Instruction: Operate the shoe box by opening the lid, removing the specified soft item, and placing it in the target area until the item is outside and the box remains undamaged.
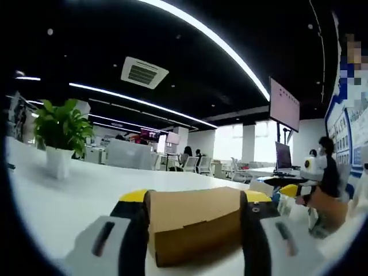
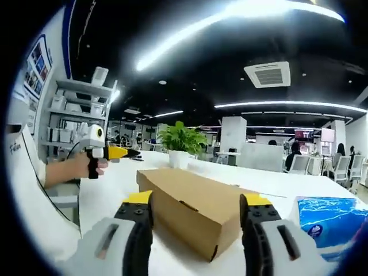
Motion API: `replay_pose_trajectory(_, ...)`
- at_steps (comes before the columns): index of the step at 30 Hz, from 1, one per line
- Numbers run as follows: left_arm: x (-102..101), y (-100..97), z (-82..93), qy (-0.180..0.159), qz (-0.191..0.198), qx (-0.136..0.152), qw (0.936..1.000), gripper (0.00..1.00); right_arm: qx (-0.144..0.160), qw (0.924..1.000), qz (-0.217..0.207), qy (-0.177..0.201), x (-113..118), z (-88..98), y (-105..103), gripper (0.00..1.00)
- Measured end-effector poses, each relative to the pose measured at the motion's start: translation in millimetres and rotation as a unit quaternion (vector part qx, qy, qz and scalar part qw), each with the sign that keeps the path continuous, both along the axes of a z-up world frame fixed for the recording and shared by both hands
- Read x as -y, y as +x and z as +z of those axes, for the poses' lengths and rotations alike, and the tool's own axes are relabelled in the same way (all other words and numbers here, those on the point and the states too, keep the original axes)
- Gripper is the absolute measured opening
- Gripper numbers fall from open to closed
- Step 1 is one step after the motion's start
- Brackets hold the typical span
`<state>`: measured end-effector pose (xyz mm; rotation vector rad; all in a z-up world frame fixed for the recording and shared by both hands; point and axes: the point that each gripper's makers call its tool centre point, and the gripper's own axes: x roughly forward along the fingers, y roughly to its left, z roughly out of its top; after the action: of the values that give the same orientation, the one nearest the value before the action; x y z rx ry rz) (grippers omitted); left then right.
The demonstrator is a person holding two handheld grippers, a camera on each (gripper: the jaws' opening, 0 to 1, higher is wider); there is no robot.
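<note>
The shoe box (image 2: 192, 215), plain brown cardboard with its lid down, lies on the white desk (image 2: 276, 187). In the left gripper view the left claw (image 1: 195, 201) stands wide open with the box's (image 1: 192, 224) end between its jaws; whether they touch the cardboard is hard to tell. In the right gripper view the right claw (image 2: 195, 204) is open too, holding nothing, straddling a corner of the box. A blue packet (image 2: 330, 221) lies just beside it, and a potted plant (image 2: 181, 144) stands beyond. The opening step looks not yet begun. Next, one claw should steady the box while the other catches the lid's edge and lifts gently, so the cardboard does not crease.
</note>
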<state>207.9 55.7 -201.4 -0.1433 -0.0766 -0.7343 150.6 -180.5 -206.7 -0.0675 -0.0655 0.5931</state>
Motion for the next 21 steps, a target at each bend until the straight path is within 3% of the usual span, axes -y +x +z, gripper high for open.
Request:
replay_pose_trajectory(2,-0.6,1.6,-4.8,0.007,0.006,-0.001,1.0,0.75,-0.002,0.9998,0.004,0.018,-1.5,2.8,0.5,0.81)
replay_pose_trajectory(5,-8.4,7.5,-14.6,0.041,0.032,0.0,0.9987,0.71,-0.007,0.9997,0.004,0.023,-2.2,2.2,1.6,0.82)
replay_pose_trajectory(8,-8.3,10.2,-21.8,0.063,0.036,-0.002,0.9973,0.77,-0.011,0.9999,-0.005,-0.002,-2.0,-4.2,4.5,0.81)
replay_pose_trajectory(12,-7.9,11.6,-28.2,0.065,0.031,-0.014,0.9973,0.79,-0.018,0.9994,-0.027,-0.014,1.7,-11.3,12.3,0.8)
replay_pose_trajectory(14,-5.2,12.9,-36.1,0.074,0.021,-0.029,0.9966,0.85,-0.043,0.9988,-0.024,-0.002,2.2,-18.7,15.3,0.81)
replay_pose_trajectory(17,-0.6,17.8,-45.4,0.078,0.018,-0.046,0.9957,0.92,-0.051,0.9981,-0.035,-0.002,4.0,-26.3,23.8,0.82)
replay_pose_trajectory(21,4.5,20.4,-52.5,0.099,0.019,-0.031,0.9944,0.9,-0.056,0.9972,-0.049,0.01,7.8,-27.8,31.6,0.78)
